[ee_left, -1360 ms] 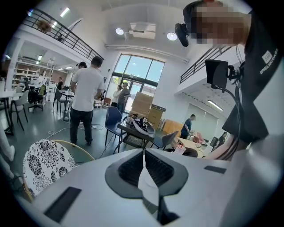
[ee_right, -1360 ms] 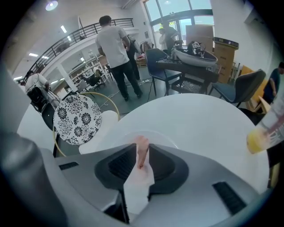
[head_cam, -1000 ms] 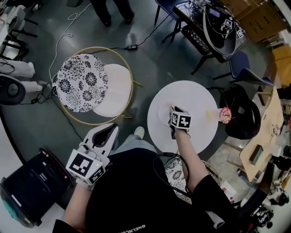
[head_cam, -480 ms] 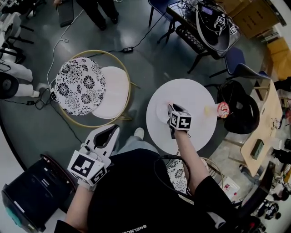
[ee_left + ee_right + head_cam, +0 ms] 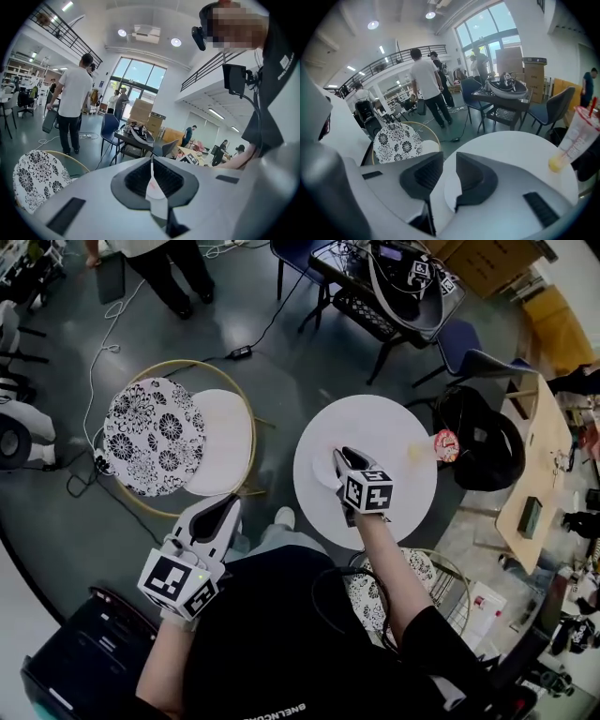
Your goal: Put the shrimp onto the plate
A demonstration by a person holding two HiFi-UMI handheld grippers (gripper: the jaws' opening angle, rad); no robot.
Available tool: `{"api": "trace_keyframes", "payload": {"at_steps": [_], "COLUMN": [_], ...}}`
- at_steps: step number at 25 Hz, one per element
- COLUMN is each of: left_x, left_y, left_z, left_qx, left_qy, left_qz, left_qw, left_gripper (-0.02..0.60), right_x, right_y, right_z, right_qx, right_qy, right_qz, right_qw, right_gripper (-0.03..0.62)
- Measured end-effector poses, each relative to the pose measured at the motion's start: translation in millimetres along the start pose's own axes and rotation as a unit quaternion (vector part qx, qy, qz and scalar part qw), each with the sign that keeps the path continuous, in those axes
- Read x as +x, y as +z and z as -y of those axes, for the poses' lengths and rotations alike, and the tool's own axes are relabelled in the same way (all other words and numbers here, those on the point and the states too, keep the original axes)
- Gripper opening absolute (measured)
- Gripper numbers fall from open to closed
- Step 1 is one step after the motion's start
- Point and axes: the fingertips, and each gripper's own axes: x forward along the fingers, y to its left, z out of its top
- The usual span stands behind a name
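Note:
A round white table [image 5: 394, 495] carries a white plate [image 5: 323, 470] on its left half. My right gripper [image 5: 340, 456] hovers over that plate, jaws a narrow gap apart and nothing between them; the plate [image 5: 449, 194] shows through the gap of the right gripper [image 5: 449, 160]. A small yellowish item [image 5: 415, 452], perhaps the shrimp, lies near the table's right edge [image 5: 555, 163]. My left gripper [image 5: 228, 508] is held off the table over the person's lap, and its jaws [image 5: 151, 163] meet with nothing in them.
A pink cup with a straw [image 5: 446, 444] stands at the table's right rim beside the yellowish item. A gold-framed chair with a floral cushion [image 5: 153, 437] is to the left, a black chair [image 5: 487, 448] to the right. People stand at the far side [image 5: 159, 263].
The head view has swung, so everything sits a little lower left. My right gripper stays over the plate, and the left gripper has hardly moved.

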Motion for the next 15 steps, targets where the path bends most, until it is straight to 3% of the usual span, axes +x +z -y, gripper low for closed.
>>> {"api": "trace_keyframes", "payload": {"at_steps": [15], "left_x": [35.5], "left_y": [26.4], "left_z": [24.5], "left_qx": [0.023], "left_qy": [-0.121], "left_qz": [-0.013], "left_qw": [0.9923], "left_gripper": [0.006], "right_x": [-98.4], "right_y": [66.2], "right_z": [-68.8], "right_qx": [-0.003], "right_qy": [0.019], "right_qz": [0.114], "right_qw": [0.993], "right_gripper": [0.087]}}
